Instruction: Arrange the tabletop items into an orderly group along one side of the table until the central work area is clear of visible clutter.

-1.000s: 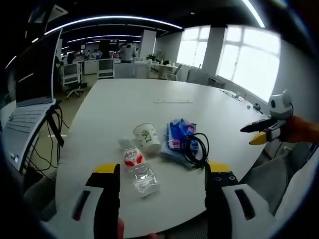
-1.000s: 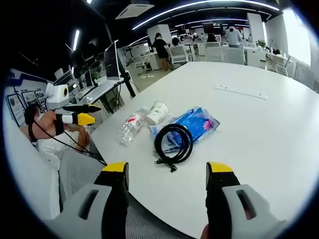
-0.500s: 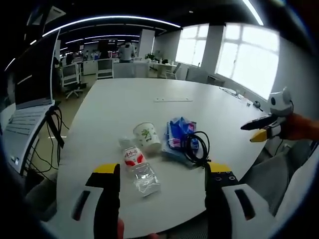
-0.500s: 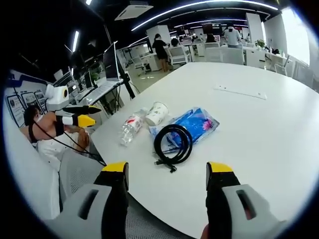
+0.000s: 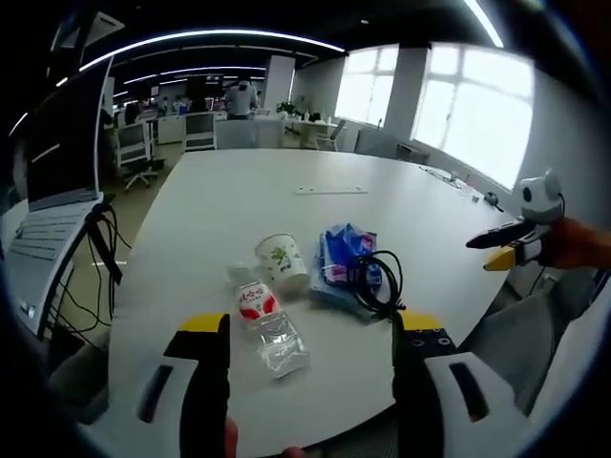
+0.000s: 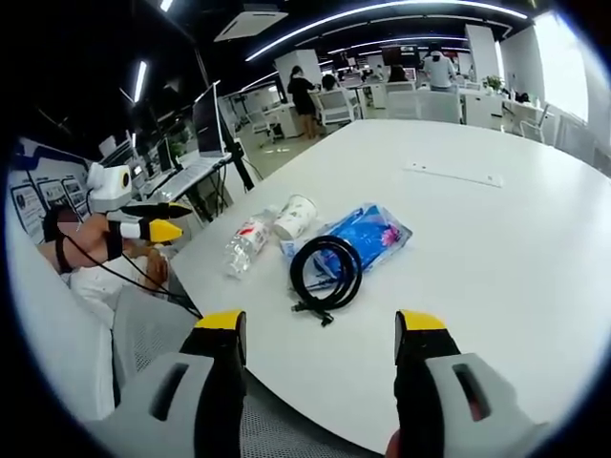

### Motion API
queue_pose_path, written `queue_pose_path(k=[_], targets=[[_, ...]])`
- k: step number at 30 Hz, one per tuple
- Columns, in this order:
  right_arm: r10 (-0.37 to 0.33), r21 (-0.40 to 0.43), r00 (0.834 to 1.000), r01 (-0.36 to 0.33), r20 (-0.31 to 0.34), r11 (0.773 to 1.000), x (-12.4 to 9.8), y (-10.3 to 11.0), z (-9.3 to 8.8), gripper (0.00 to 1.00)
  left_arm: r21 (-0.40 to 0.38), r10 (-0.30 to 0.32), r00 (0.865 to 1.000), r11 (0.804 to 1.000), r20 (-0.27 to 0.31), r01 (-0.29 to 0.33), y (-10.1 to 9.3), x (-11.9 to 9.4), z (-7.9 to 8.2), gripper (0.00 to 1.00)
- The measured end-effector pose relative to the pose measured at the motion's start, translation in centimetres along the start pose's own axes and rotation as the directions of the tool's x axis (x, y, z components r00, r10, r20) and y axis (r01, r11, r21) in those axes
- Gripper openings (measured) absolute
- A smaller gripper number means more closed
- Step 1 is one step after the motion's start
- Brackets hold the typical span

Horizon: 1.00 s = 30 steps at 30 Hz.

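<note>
On the table (image 5: 286, 181), bottle (image 5: 265, 327), cup (image 5: 282, 260) and cable-topped bag (image 5: 342, 262) lie clustered together.

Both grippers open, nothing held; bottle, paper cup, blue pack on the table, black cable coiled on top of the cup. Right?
Almost. The black cable lies coiled on the blue pack, not on the paper cup; the right gripper view shows it. The rest holds: the bottle lies beside the cup.

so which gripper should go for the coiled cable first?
Right, probably. The black coiled cable lies just ahead of the open right gripper, between its jaws' lines. The open left gripper faces the plastic bottle instead; from there the cable sits off to its right.
</note>
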State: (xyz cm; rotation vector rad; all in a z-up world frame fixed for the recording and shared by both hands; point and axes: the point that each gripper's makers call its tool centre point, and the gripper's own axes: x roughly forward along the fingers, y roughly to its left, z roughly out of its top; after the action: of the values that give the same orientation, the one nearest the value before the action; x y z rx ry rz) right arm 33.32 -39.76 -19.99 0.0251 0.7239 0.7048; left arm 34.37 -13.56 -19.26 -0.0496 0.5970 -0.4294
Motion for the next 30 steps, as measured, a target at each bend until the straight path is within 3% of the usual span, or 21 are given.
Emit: queue_pose_path(k=[16,30], targets=[[-0.035,0.029,0.999,0.035,0.004,0.999,-1.0,-0.8,-0.7,0.62,0.002,-0.003,1.0,1.0,-0.004,0.003,1.4,1.5,0.7,0.69],[-0.062,0.051,0.998,0.062,-0.013,0.997,-2.1,-1.1,-2.2,0.61,0.001,-0.02,0.999,1.0,-0.047,0.02,2.1,4.0,-0.6,0.68]])
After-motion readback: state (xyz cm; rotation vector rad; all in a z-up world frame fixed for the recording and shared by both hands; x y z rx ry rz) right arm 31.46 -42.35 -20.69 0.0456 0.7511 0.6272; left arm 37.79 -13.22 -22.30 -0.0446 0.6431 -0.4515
